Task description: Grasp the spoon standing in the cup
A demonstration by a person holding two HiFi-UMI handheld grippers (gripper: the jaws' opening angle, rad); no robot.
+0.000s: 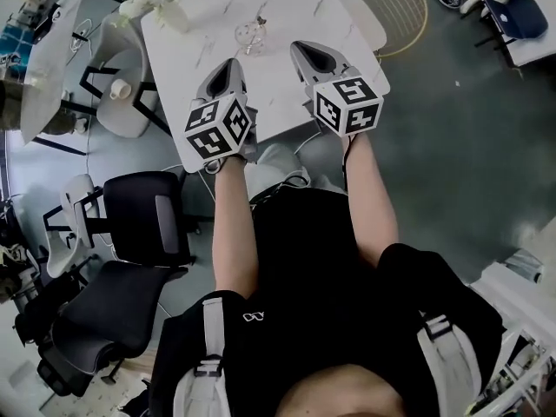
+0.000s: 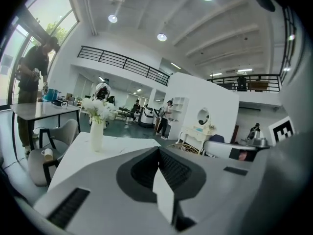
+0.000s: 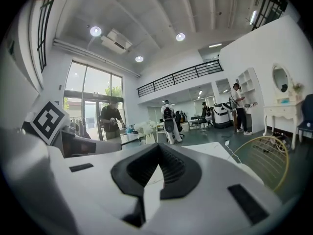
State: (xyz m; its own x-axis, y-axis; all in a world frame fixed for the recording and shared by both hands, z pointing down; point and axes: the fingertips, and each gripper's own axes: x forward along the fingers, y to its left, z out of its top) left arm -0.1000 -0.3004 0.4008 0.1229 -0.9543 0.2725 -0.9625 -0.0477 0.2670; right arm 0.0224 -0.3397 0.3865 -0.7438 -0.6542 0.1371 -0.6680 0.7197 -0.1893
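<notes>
Head view: left tool (image 1: 231, 66) and right tool (image 1: 304, 50) are held side by side over the near part of the white surface (image 1: 287, 7), both pointing away from the person. The glass cup (image 1: 250, 36) stands ahead of them, in the gap between their tips and a little nearer the left tool. The spoon (image 1: 260, 23) is only a thin line rising from the cup, so I judge its long axis as roughly upright with a slight lean away. A vase (image 1: 165, 7) stands well off ahead-left of the left tool, and there is bare room all round the cup, which sits clear of every edge. Left gripper view: left tool (image 2: 157, 151) has its jaws closed tip to tip on nothing; the vase (image 2: 96, 133) is ahead-left and the cup is out of frame. Right gripper view: right tool (image 3: 157, 148) is likewise closed and empty, with bare surface ahead. Either tool must part its jaws before closing in.
</notes>
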